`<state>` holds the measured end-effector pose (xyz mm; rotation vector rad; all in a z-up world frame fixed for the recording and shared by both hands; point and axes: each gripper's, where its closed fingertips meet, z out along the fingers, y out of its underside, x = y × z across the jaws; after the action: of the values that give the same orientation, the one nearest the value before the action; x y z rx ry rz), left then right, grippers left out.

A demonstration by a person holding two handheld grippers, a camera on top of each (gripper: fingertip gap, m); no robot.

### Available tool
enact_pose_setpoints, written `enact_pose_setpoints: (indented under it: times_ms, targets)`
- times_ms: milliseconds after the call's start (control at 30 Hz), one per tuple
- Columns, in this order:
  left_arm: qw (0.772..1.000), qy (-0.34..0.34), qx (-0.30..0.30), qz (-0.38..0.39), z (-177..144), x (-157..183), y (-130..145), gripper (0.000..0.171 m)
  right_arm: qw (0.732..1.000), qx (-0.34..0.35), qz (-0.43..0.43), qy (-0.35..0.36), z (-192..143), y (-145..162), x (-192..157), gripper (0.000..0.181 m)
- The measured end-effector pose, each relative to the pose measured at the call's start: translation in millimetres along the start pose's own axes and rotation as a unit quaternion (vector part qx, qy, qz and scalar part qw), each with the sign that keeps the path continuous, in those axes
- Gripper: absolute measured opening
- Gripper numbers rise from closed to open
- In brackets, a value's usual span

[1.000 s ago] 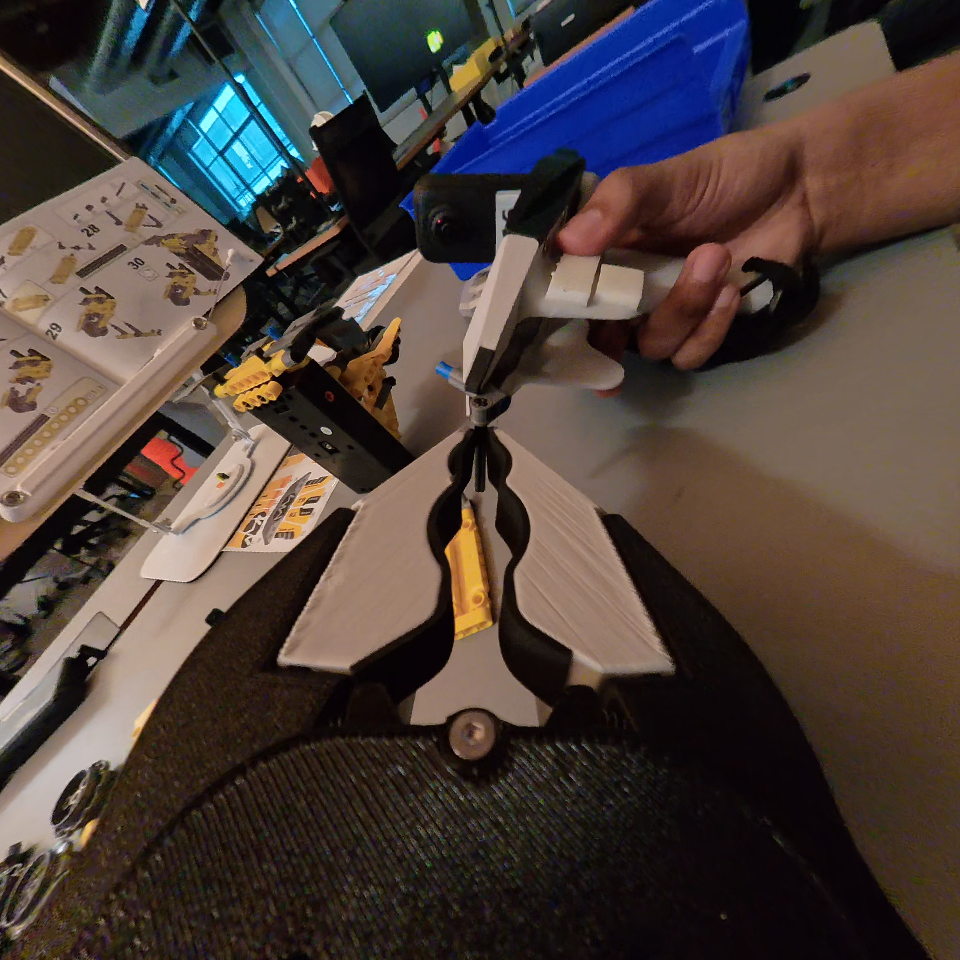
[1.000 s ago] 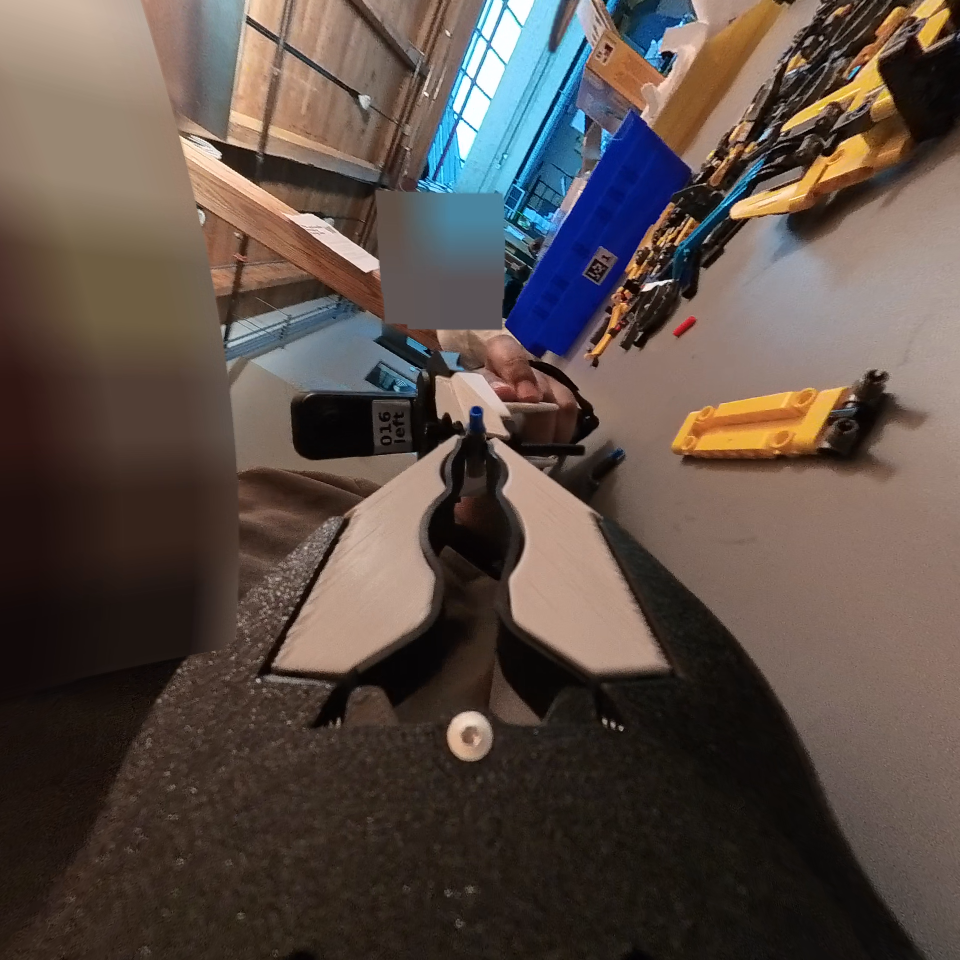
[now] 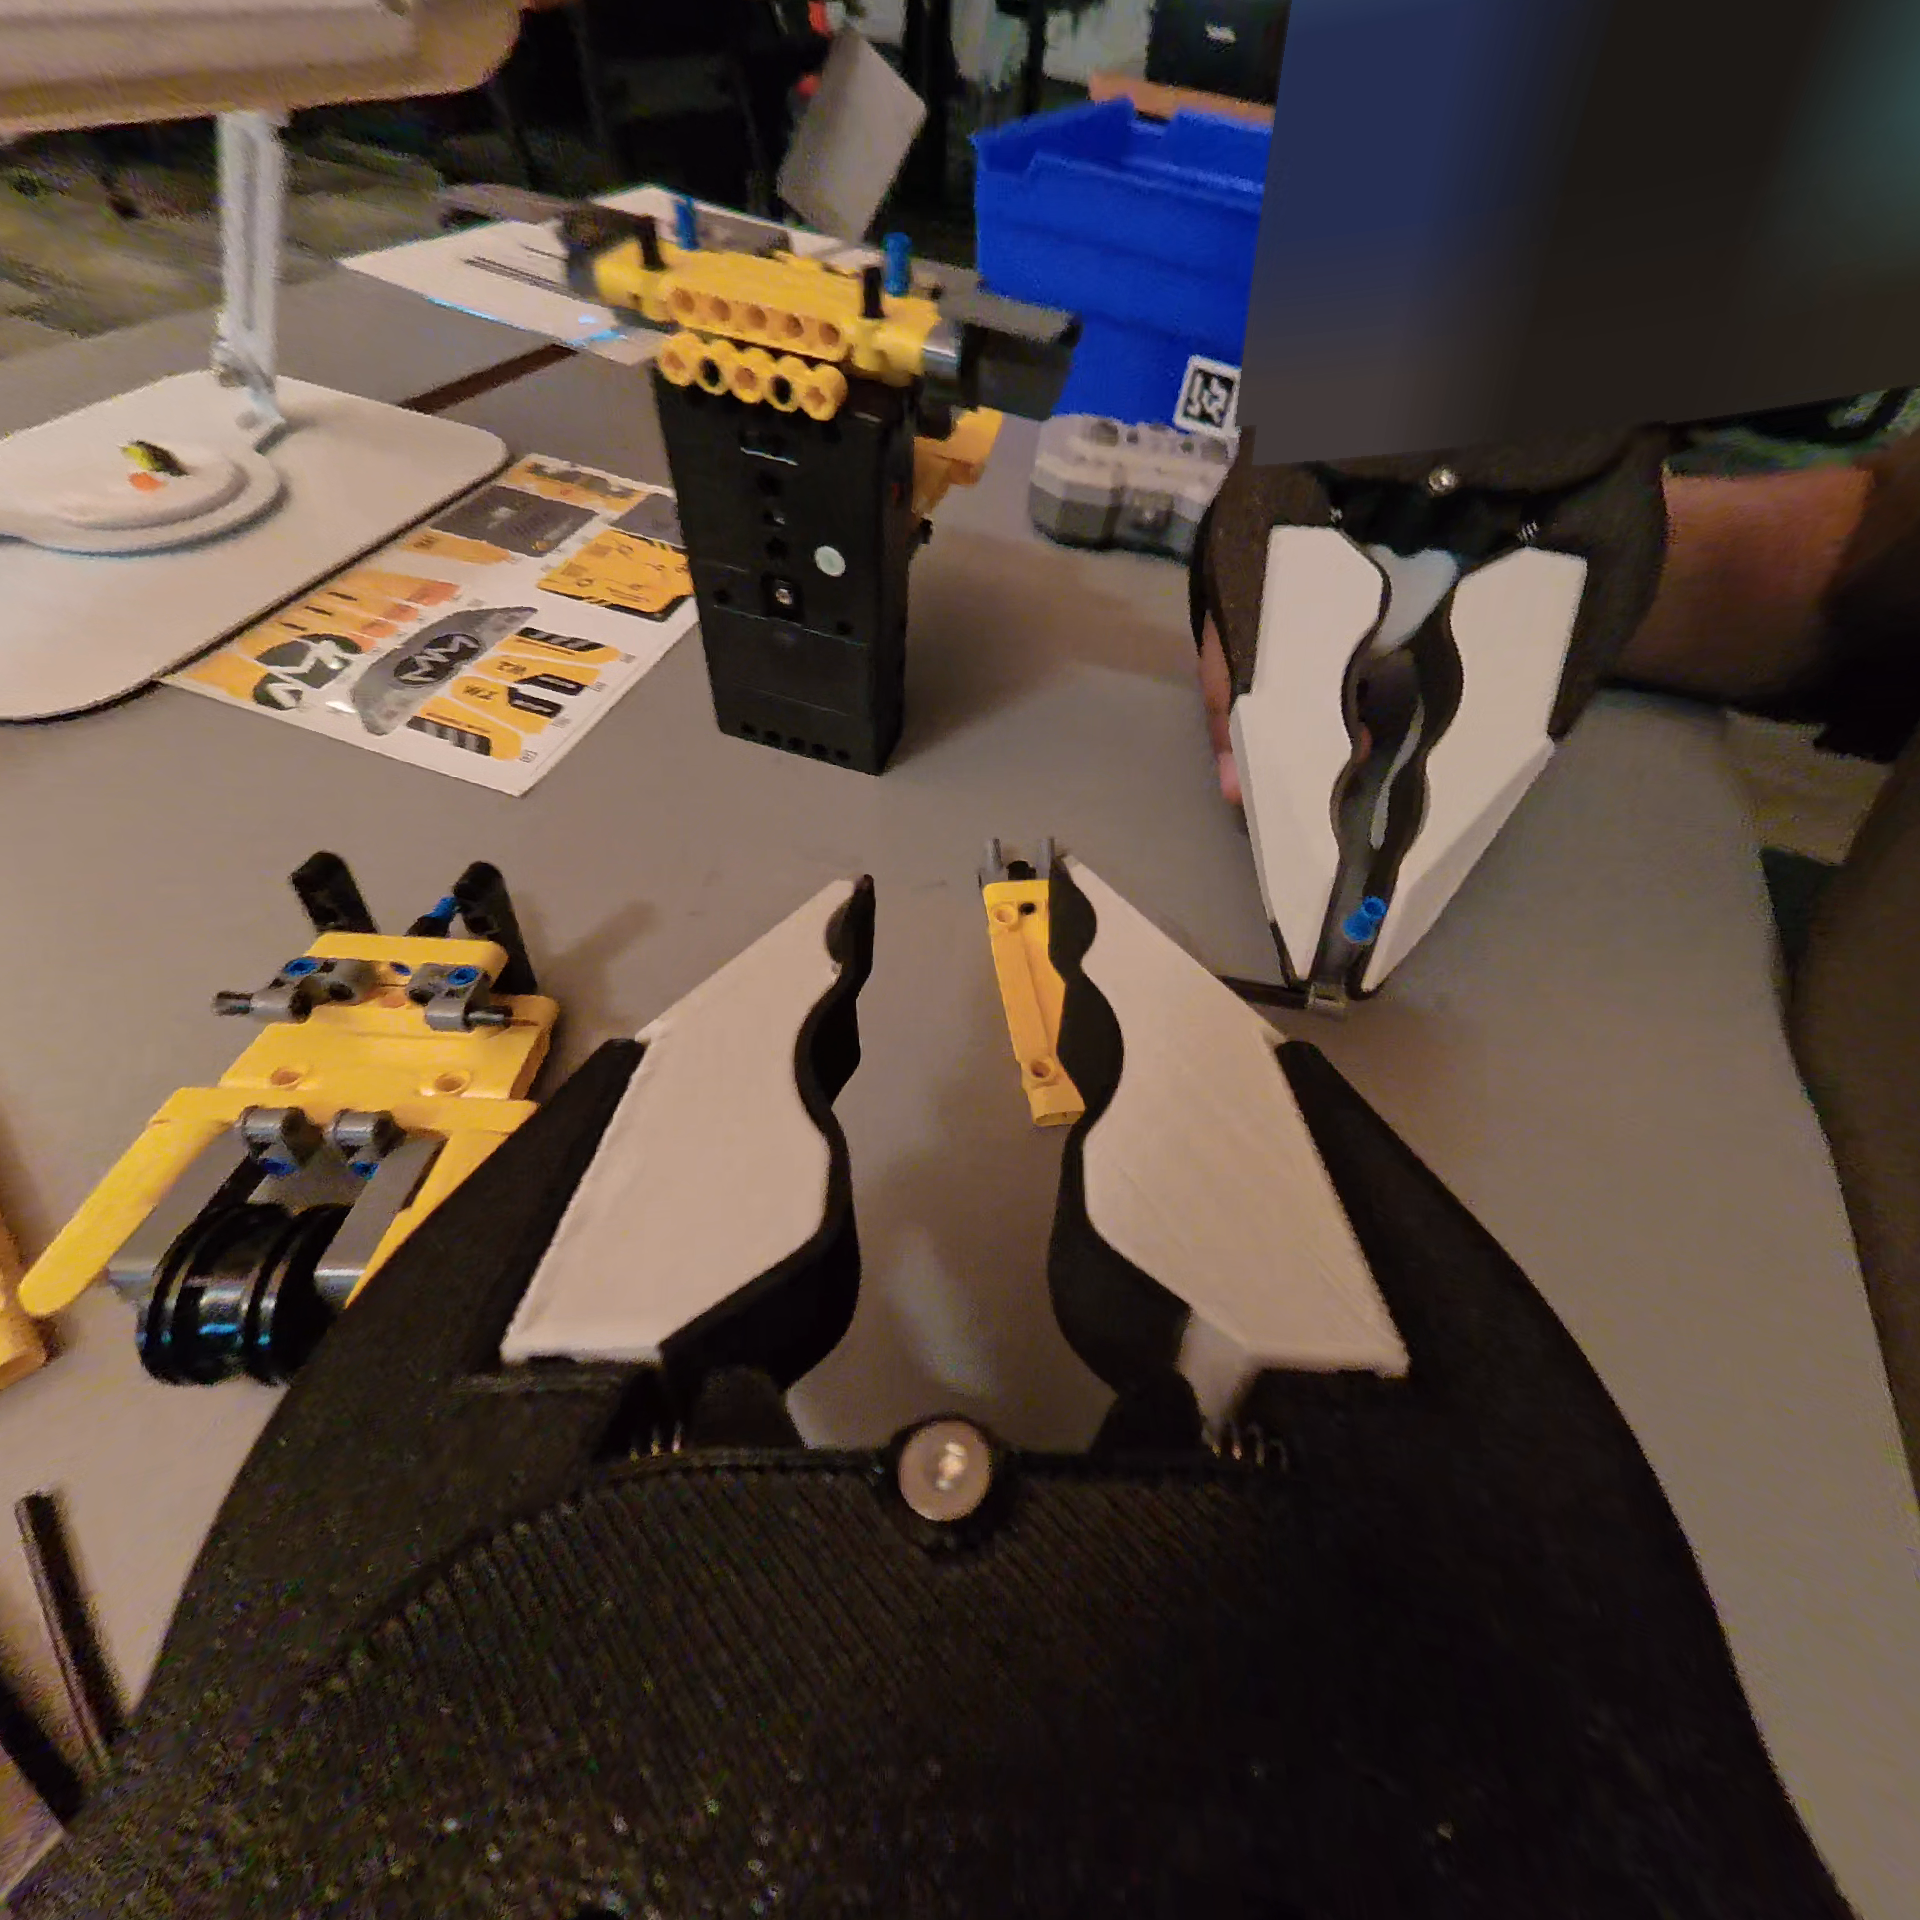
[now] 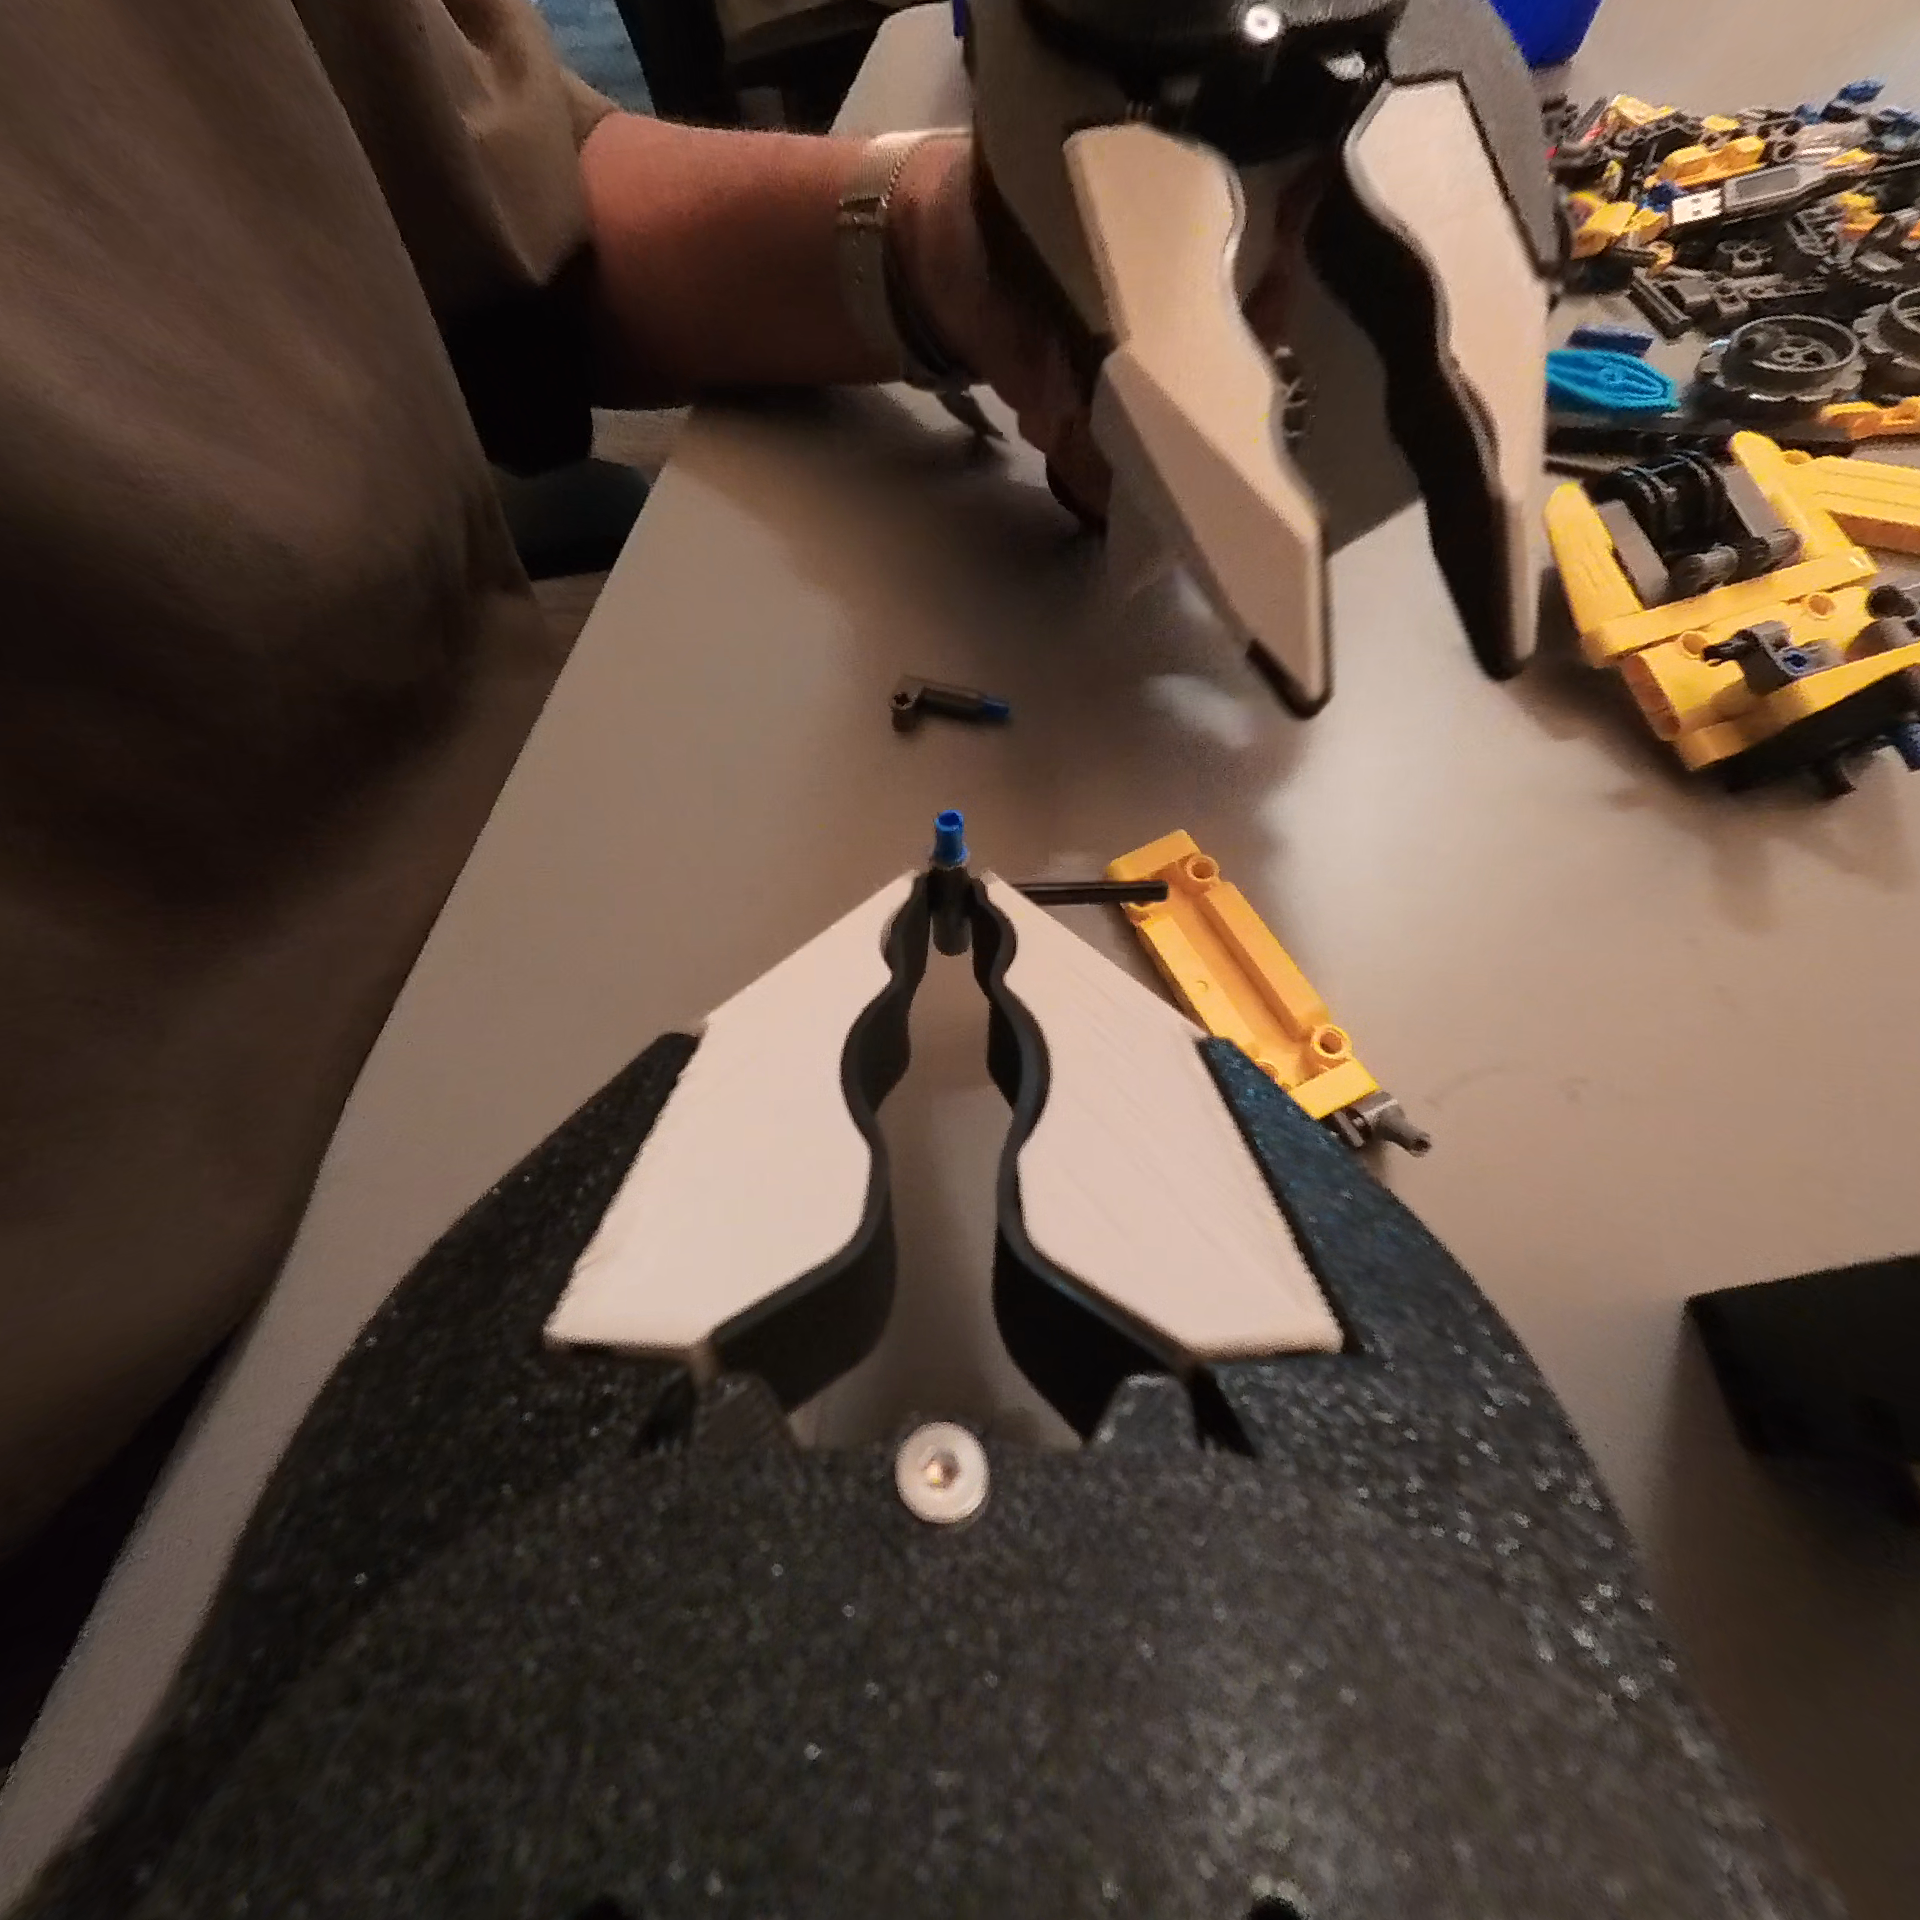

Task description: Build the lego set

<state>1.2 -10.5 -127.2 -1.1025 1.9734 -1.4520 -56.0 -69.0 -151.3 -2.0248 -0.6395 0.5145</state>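
Left wrist view shows the left tool (image 3: 961,894) with its jaws spread wide and nothing gripped; a yellow panel piece (image 3: 1023,997) lies on the grey counter (image 3: 1558,1195) just inside its right finger, whether touching I cannot tell. Left of this tool sits a yellow brick assembly with black wheels (image 3: 301,1122); ahead stands a black block topped with yellow beams (image 3: 790,499), with a sticker sheet (image 3: 447,634) to its left. Right wrist view shows the right tool (image 4: 951,883) closed down on a small black pin with a blue tip (image 4: 948,862), tips near the counter. A black axle (image 4: 1091,890) pokes out just right of its tips.
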Motion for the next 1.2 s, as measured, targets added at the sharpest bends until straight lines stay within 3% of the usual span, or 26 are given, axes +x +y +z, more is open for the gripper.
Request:
enact_pose_setpoints:
  times_ms: [200,633,933,1200]
  targets:
    - [0.998,0.003,0.009,-0.057,-4.4,-8.4,-0.9,0.034,1.000,-0.017,-0.007,0.006,3.6,4.5,0.1,0.007]
    - [0.998,0.008,-0.019,-0.060,-1.4,-5.1,7.2,0.034,1.000,0.022,0.014,0.008,-8.8,-2.4,3.7,0.006]
    - [0.996,0.009,-0.082,-0.037,-6.2,-0.5,29.3,0.035,1.000,-0.001,0.011,0.006,-4.9,4.2,1.7,0.007]
    - [0.989,0.025,-0.146,0.000,0.7,14.5,48.7,0.052,0.999,-0.035,0.018,0.015,0.8,13.6,5.4,0.007]
